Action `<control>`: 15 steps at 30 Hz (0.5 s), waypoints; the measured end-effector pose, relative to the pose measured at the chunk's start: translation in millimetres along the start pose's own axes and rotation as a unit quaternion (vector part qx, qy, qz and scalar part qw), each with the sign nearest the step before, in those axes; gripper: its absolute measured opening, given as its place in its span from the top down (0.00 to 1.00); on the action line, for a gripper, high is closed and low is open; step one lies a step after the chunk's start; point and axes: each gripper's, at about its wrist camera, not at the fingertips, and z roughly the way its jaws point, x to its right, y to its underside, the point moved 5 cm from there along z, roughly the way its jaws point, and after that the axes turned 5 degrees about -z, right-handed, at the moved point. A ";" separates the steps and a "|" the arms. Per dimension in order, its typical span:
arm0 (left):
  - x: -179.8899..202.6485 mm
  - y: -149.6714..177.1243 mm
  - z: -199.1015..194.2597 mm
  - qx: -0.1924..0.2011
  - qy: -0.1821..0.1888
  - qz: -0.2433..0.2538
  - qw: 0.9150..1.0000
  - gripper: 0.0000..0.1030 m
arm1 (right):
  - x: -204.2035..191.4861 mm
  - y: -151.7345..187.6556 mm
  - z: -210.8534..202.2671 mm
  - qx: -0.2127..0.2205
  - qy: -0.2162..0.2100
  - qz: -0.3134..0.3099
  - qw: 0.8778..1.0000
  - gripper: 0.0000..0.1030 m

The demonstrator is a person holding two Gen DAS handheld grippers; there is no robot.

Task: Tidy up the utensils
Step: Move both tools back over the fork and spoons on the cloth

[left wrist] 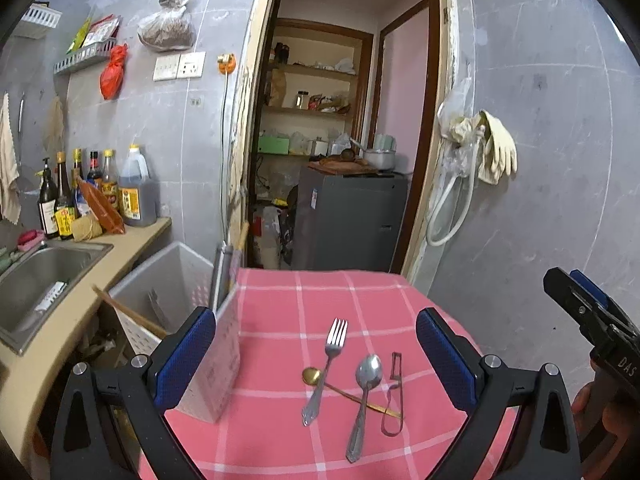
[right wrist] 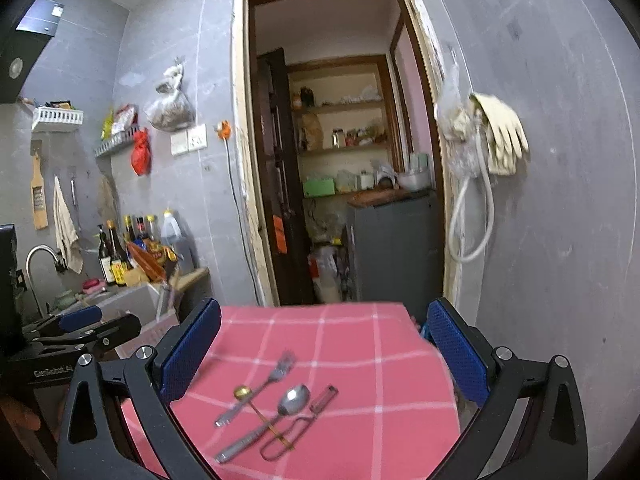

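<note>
On the pink checked tablecloth in front of me lie four utensils in a loose cluster. The fork points its tines away from me, and its handle crosses over the thin gold spoon, whose small bowl sits just left of it. The steel spoon lies beside the fork, its handle also crossing the gold spoon's stem. A wire-handled peeler rests just right of the steel spoon, touching the gold spoon's far end.

My left gripper hovers above the cloth with its blue-padded fingers spread wide, holding nothing; the utensils show between them. My right gripper is likewise spread apart and empty, hanging over the near edge of the table with the same cluster between its pads.

A white box-like holder stands upright on the cloth's left edge, just beside my left finger. Beyond it are a grey plastic bin, the steel sink and a row of sauce bottles on the counter.
</note>
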 end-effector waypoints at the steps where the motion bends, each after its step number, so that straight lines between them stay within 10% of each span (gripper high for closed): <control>1: 1.6 4.3 3.2 -0.004 -0.001 0.000 1.000 0.02 | 3.3 6.2 4.7 -0.007 -0.001 0.003 1.000 0.01; 15: 10.4 62.7 85.7 -0.106 -0.002 -0.010 0.994 0.02 | 38.8 94.5 88.2 -0.127 -0.069 0.053 0.988 0.02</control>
